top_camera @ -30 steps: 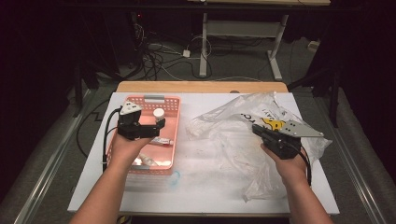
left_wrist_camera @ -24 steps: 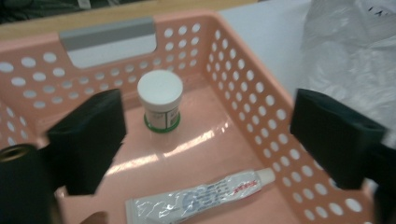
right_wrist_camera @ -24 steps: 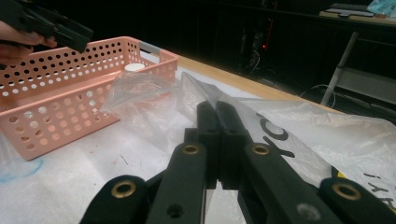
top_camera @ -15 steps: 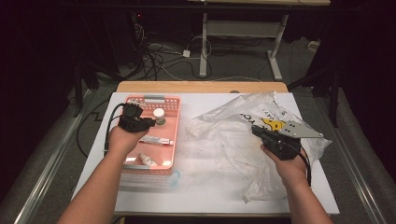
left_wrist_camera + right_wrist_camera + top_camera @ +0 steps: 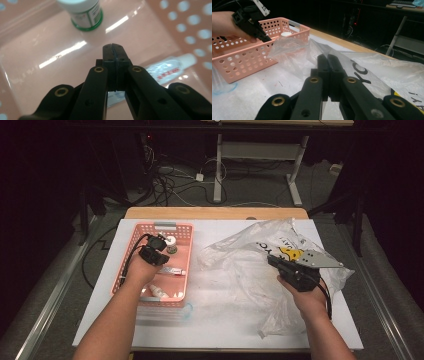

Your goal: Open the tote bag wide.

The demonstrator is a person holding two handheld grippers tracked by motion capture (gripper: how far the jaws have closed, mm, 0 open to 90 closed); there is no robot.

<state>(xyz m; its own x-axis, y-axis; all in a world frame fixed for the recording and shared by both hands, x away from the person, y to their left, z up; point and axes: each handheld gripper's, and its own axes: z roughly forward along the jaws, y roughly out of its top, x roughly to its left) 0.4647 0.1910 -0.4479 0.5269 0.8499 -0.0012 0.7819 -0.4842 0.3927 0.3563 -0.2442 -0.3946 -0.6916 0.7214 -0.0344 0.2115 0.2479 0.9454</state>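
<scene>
Two claws are working over the counter [image 5: 150, 330]. The left claw [image 5: 113, 48] is hovering inside one pink perforated basket [image 5: 131, 251], jaws pressed together on nothing. One white-capped, green-labelled bottle [image 5: 85, 13] is standing ahead of that claw, and one white tube [image 5: 172, 68] with red print is lying just beside its tip; perhaps two more small items are lying behind it. The right claw [image 5: 329, 60] is pinching a fold of one clear crumpled plastic bag [image 5: 372, 67]. Since a second ago, the left claw has been closing and sinking into the basket.
</scene>
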